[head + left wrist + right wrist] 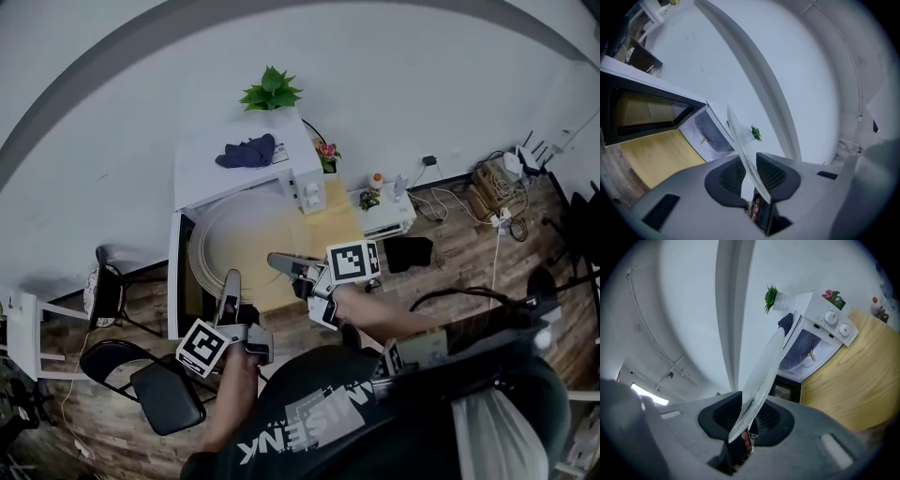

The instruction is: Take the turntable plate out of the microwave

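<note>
Below the tongs lay a wooden table (330, 228), a white wall (141, 103) beyond; left gripper (231, 281) and right gripper (277, 261) clenched the turntable plate (234, 234), held about level, reaching away from them.

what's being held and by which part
Round clear glass turntable plate, by its near rim, in the left hand-held gripper and right hand-held gripper.

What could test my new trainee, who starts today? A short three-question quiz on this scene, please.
1. True or false: the left gripper and right gripper both grip the plate.
2. What lies on the microwave beside the plant? A) cloth B) cup C) book
3. Fill in: the microwave door is ____.
Key: 1 true; 2 A; 3 open.
</note>
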A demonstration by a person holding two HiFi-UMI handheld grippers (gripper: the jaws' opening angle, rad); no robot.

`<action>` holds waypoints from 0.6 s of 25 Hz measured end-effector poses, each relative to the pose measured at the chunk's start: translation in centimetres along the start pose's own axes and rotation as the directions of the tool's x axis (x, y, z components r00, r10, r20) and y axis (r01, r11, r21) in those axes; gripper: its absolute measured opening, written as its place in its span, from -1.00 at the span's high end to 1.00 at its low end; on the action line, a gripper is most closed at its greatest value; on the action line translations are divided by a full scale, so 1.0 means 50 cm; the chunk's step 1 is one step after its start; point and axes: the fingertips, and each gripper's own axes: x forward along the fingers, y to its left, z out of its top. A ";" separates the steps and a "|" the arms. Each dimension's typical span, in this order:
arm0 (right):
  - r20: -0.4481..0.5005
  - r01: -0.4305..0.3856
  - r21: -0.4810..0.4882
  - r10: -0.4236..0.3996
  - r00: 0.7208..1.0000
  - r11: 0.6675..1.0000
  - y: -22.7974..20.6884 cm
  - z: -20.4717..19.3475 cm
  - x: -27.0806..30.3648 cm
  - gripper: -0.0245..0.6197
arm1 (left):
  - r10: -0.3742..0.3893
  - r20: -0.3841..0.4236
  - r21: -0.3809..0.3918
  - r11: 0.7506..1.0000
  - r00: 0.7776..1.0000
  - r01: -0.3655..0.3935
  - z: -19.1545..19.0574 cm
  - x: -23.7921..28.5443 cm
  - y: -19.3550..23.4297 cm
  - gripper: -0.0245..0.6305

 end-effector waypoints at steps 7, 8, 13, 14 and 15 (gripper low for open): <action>0.011 -0.019 -0.024 0.019 1.000 1.000 0.017 0.005 0.002 0.69 | -0.006 -0.007 0.003 1.000 1.000 0.006 0.005 -0.004 -0.015 0.71; 0.008 -0.014 -0.029 0.014 1.000 0.999 0.017 0.004 0.004 0.69 | -0.005 -0.007 0.003 1.000 1.000 0.005 0.007 -0.006 -0.014 0.72; -0.003 0.000 -0.036 0.000 1.000 0.999 0.016 0.002 0.011 0.68 | -0.004 -0.004 0.018 1.000 1.000 0.004 0.014 -0.008 -0.011 0.71; -0.004 0.001 -0.036 -0.001 1.000 0.999 0.016 0.001 0.011 0.68 | 0.001 -0.008 0.031 1.000 1.000 -0.001 0.016 -0.009 -0.010 0.71; -0.005 0.002 -0.036 -0.002 1.000 0.999 0.017 0.000 0.011 0.68 | 0.013 -0.013 0.053 0.998 1.000 -0.012 0.019 -0.011 -0.006 0.71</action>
